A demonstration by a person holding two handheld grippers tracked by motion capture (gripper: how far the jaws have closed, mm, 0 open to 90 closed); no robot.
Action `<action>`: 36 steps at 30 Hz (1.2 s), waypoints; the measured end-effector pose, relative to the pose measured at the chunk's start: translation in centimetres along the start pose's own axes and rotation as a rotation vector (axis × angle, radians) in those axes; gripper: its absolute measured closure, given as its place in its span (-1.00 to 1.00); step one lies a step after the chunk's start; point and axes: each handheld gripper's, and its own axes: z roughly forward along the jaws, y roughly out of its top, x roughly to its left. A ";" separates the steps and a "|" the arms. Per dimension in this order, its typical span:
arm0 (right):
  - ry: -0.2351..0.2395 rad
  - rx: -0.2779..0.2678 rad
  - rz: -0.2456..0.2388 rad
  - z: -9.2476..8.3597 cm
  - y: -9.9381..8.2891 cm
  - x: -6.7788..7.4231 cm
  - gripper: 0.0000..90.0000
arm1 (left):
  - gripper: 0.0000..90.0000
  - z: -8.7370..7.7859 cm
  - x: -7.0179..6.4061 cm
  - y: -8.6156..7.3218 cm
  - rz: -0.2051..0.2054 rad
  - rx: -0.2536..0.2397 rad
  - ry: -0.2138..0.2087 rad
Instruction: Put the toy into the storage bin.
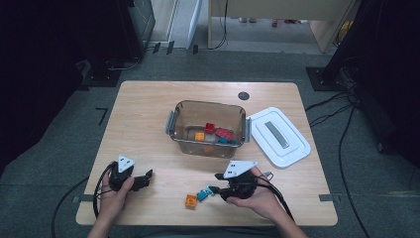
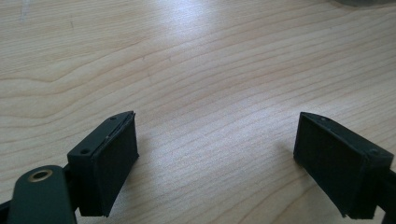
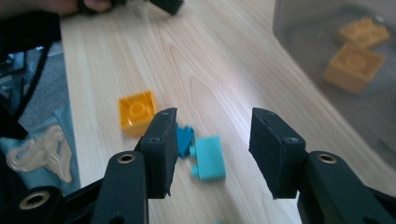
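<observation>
My right gripper is low over the table's front edge, its jaws pointing left at a teal brick and an orange brick. In the right gripper view the teal brick lies flat on the wood between the jaws of the right gripper, nearer the left one, with a gap to both pads. A darker blue piece pokes out behind the left jaw, and the orange brick lies just beyond it. My left gripper rests at the front left, open over bare wood.
A clear plastic bin stands mid-table with red, orange and teal bricks inside; its wall is close on the right in the right gripper view. Its white lid lies to the right. A dark round hole sits near the far edge.
</observation>
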 end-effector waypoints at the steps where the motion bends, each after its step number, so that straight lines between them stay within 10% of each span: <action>1: -0.004 0.005 0.004 0.1 -0.3 -0.1 0.19 | -0.70 0.0 0.0 0.0 0.000 0.000 -0.001; 36: 0.002 0.101 -0.007 3.4 -2.5 -0.1 0.35 | -0.70 0.0 0.0 0.0 0.005 0.002 -0.002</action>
